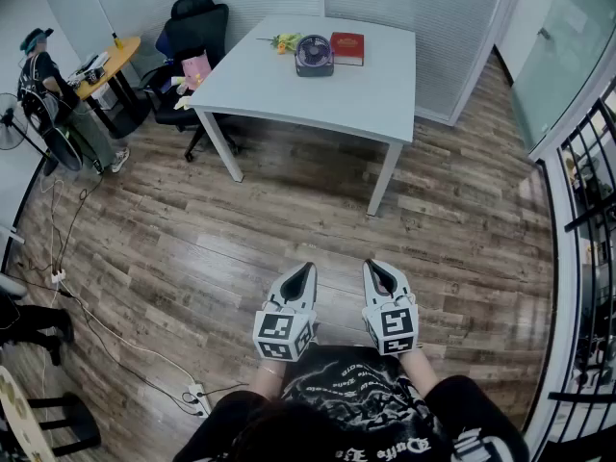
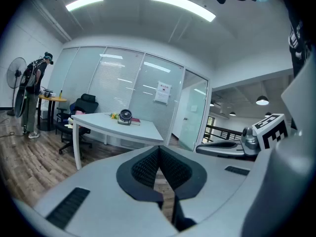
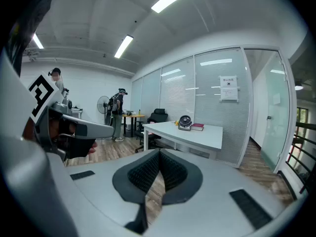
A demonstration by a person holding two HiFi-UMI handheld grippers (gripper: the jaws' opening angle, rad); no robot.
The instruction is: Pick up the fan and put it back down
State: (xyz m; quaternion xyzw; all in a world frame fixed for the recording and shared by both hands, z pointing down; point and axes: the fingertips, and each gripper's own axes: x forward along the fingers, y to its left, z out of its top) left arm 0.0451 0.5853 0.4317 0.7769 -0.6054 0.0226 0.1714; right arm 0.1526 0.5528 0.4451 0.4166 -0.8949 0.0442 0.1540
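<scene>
— While the fan (image 1: 314,54) is sitting at the far side of the table (image 1: 289,99), what are the grippers doing?
— The left gripper (image 1: 304,269) and the right gripper (image 1: 376,268) are hovering over the floor (image 1: 289,200), well apart from the fan, with their jaws pressing together on nothing. A book (image 1: 347,47) is lying just beside the fan.

Head view's left edge cuts the floor fan (image 1: 8,131). The table (image 1: 385,94) hides part of the chair (image 1: 197,27). The yellow item (image 1: 285,41) beside the desk fan (image 1: 314,54) is too small to identify. Print on the notice (image 3: 228,88) is unreadable. Right edge cuts the railing (image 1: 589,191).
</scene>
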